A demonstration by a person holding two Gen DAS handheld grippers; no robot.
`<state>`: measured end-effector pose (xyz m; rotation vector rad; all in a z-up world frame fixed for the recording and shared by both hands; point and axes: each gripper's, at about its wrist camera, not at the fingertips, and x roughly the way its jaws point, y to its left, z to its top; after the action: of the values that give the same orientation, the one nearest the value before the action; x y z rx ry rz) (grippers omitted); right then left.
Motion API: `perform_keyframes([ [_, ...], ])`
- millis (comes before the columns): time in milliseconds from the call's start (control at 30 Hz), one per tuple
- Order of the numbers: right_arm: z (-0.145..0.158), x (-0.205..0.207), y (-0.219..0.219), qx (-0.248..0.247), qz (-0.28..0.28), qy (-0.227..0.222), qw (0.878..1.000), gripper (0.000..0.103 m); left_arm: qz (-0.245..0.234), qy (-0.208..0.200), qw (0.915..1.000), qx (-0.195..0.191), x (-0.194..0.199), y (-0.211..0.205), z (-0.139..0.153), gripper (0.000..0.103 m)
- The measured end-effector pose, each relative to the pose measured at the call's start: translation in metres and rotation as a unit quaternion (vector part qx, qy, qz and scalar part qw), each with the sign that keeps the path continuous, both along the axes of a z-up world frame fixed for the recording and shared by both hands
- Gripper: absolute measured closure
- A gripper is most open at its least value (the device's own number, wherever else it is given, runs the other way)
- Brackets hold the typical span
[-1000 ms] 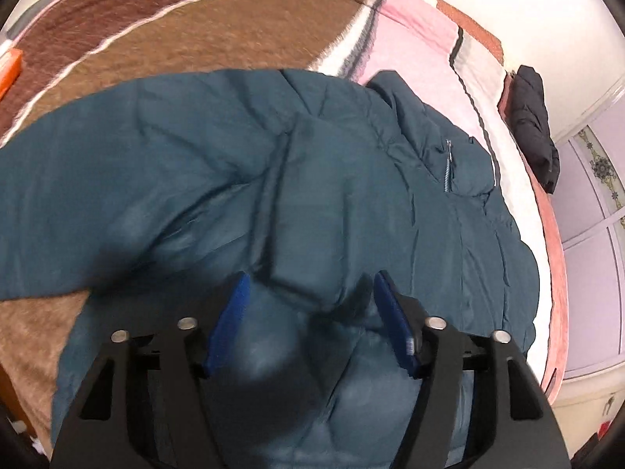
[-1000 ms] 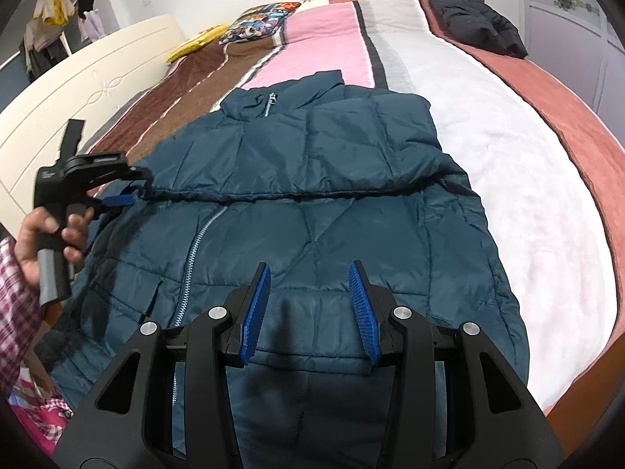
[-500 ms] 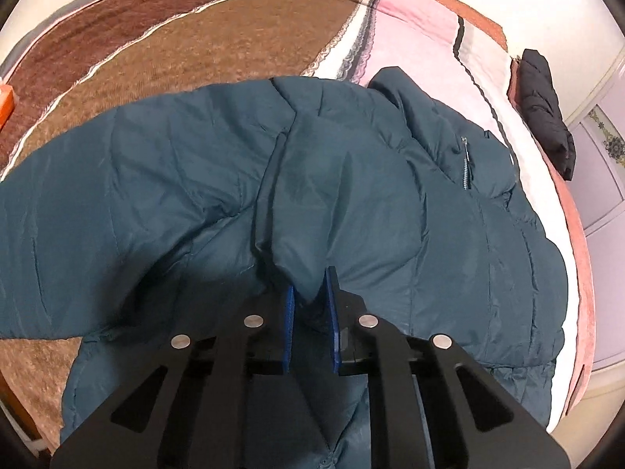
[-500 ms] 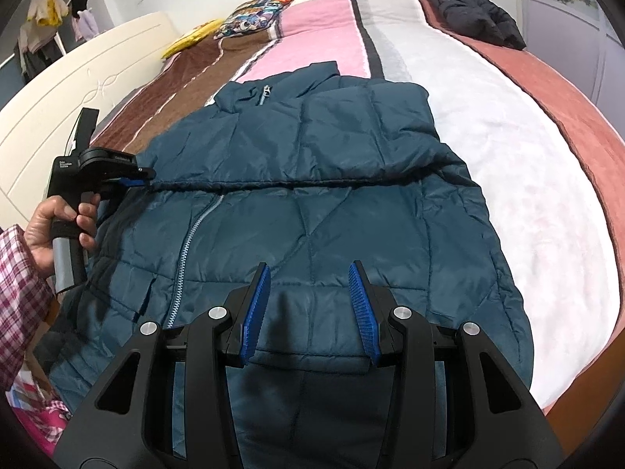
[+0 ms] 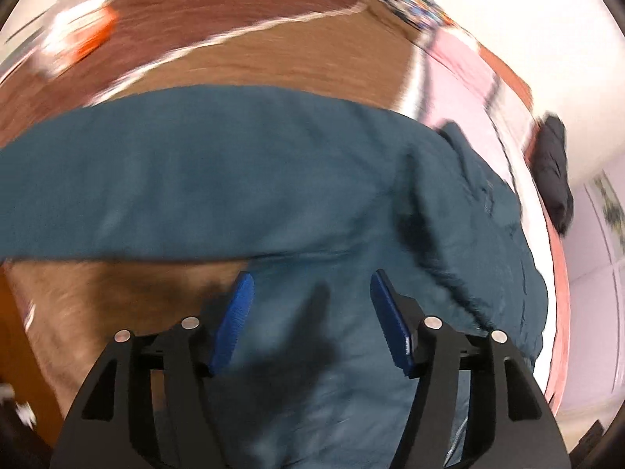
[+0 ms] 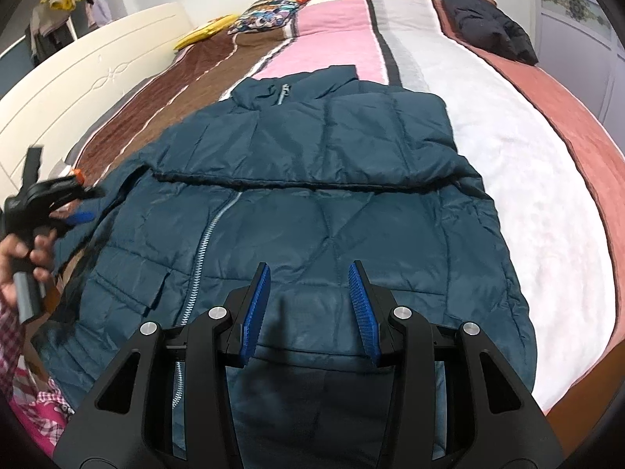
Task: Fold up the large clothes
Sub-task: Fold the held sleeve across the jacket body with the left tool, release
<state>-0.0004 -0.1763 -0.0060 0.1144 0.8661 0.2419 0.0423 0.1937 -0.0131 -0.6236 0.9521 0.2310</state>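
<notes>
A teal puffer jacket (image 6: 332, 211) lies front-up on the bed, zipped, with one sleeve folded across its chest. Its other sleeve (image 5: 156, 195) stretches out to the left in the blurred left wrist view. My left gripper (image 5: 310, 277) hangs over the jacket's side by the sleeve; its jaws are opening and nothing is between them. It also shows at the left edge of the right wrist view, the left gripper (image 6: 78, 211) held by a hand (image 6: 23, 250). My right gripper (image 6: 308, 293) stands open above the jacket's lower front, holding nothing.
The striped blanket (image 6: 527, 179) covers the bed. A black jacket (image 6: 488, 23) lies at the far right corner, and patterned pillows (image 6: 269, 17) by the white headboard (image 6: 78, 70). An orange object (image 5: 93, 35) sits at the bed's far left. A plaid sleeve (image 6: 11, 332) is at the lower left.
The left gripper shut on a fold of the sleeve, then let go and swung left towards the bed's side; its jaws now stand wide. The right gripper stayed put.
</notes>
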Motion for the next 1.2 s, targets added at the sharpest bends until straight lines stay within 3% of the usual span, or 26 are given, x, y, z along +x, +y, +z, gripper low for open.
perform_keyframes([
  [133, 0.0, 0.0, 0.012, -0.008, 0.015, 0.001, 1.0, 0.061, 0.075, -0.006, 0.9967, -0.031, -0.039, 0.051, -0.009, 0.037],
  [333, 0.004, -0.002, 0.031, -0.024, 0.036, -0.004, 0.999, 0.061, 0.189, -0.005, 0.9746, -0.119, -0.079, 0.123, -0.039, 0.037],
  [533, 0.007, -0.003, 0.043, -0.041, 0.047, -0.007, 0.998, 0.061, 0.241, -0.018, 0.9477, -0.208, -0.09, 0.148, -0.07, 0.037],
  [633, 0.008, -0.002, 0.047, -0.047, 0.052, -0.007, 0.998, 0.061, 0.249, -0.031, 0.9424, -0.221, -0.085, 0.153, -0.075, 0.037],
  [733, 0.008, -0.002, 0.05, -0.051, 0.054, -0.009, 0.997, 0.061, 0.254, -0.034, 0.9448, -0.204, -0.077, 0.157, -0.074, 0.038],
  [800, 0.009, -0.003, 0.051, -0.052, 0.054, -0.009, 0.997, 0.061, 0.264, -0.033, 0.9435, -0.198, -0.074, 0.159, -0.073, 0.05],
  [900, 0.009, -0.003, 0.05, -0.05, 0.051, -0.009, 0.997, 0.061, 0.274, -0.023, 0.9448, -0.178, -0.074, 0.165, -0.072, 0.094],
  [1033, 0.009, -0.001, 0.045, -0.044, 0.043, -0.008, 0.998, 0.061, 0.252, -0.059, 0.959, -0.115, -0.079, 0.16, -0.042, 0.098],
  [1133, 0.009, 0.002, 0.039, -0.034, 0.035, -0.005, 0.999, 0.061, 0.21, -0.1, 0.9722, -0.025, -0.071, 0.142, 0.003, 0.098],
  [1200, 0.009, 0.002, 0.035, -0.028, 0.03, -0.005, 0.999, 0.061, 0.171, -0.132, 0.9758, 0.034, -0.063, 0.124, 0.036, 0.098],
])
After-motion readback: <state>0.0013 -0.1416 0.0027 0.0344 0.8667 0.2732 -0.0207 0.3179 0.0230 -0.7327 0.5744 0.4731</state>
